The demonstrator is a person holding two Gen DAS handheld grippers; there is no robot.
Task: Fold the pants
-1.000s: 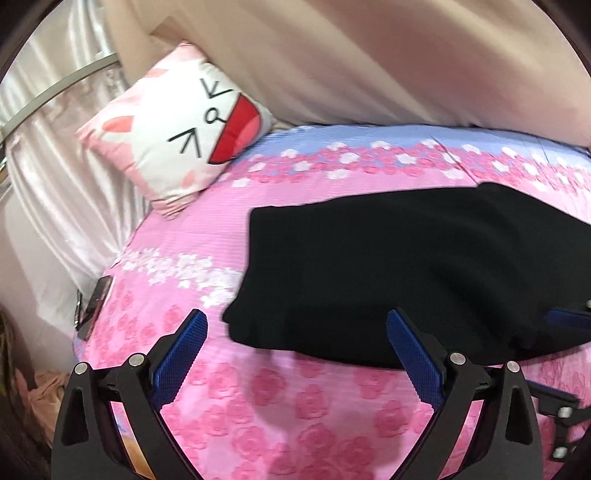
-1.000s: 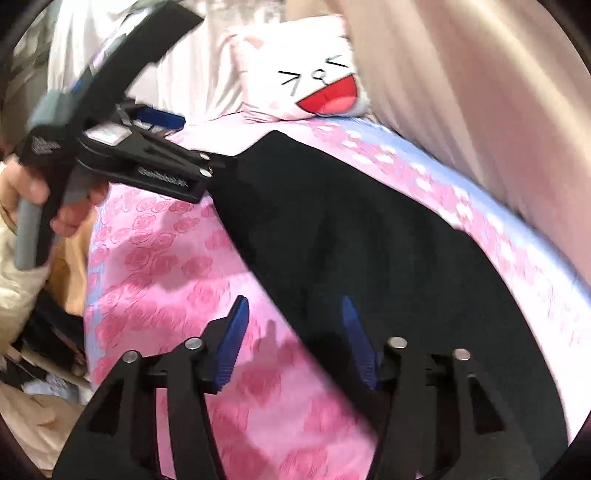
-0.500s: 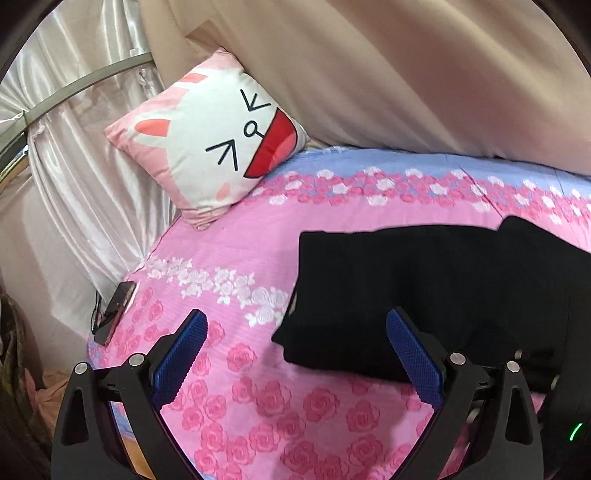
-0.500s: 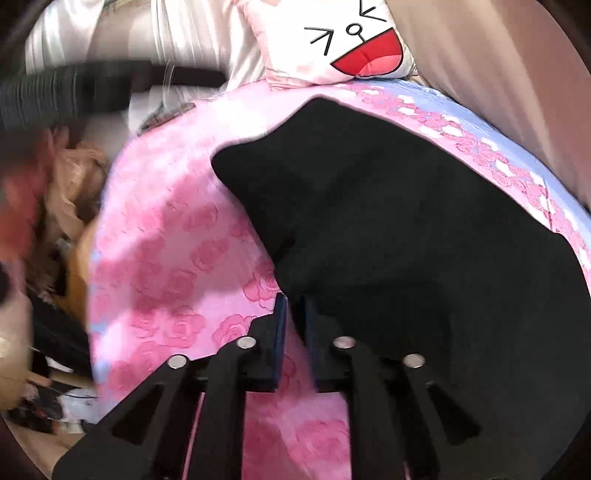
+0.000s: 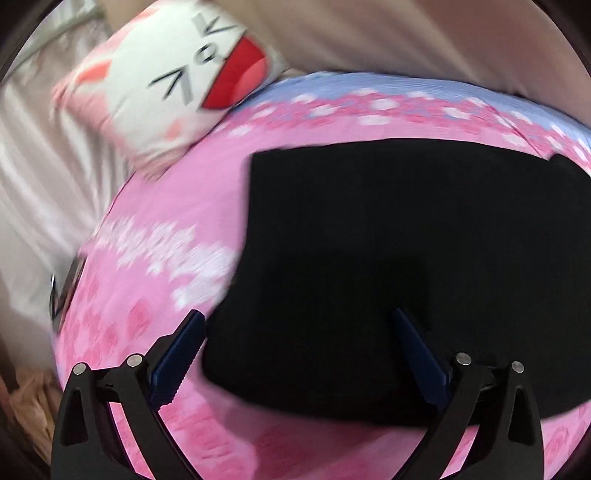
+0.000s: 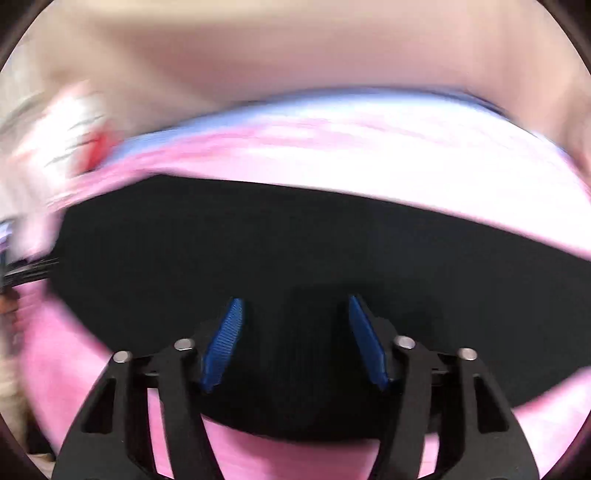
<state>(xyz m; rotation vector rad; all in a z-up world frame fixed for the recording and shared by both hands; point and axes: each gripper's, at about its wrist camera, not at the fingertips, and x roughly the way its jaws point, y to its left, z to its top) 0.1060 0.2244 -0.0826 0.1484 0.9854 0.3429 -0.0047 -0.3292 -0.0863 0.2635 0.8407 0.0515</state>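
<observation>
Black pants (image 5: 388, 258) lie folded flat on a pink floral bed sheet (image 5: 166, 206). In the left wrist view my left gripper (image 5: 295, 336) is open and empty, its blue pads over the near left corner of the pants. In the right wrist view the pants (image 6: 295, 243) fill the middle as a dark band. My right gripper (image 6: 293, 325) is open and empty just above their near edge. Both views are motion-blurred.
A white and pink cartoon-face pillow (image 5: 177, 74) rests at the head of the bed, against beige curtains (image 5: 406, 33). A dark phone-like object (image 5: 64, 291) lies near the left edge of the bed. The other gripper shows as a blur at the left edge of the right wrist view (image 6: 22, 269).
My right gripper was shut on the pants' edge half a second ago and is now open, swung to face across the bed. My left gripper moved closer over the pants' corner.
</observation>
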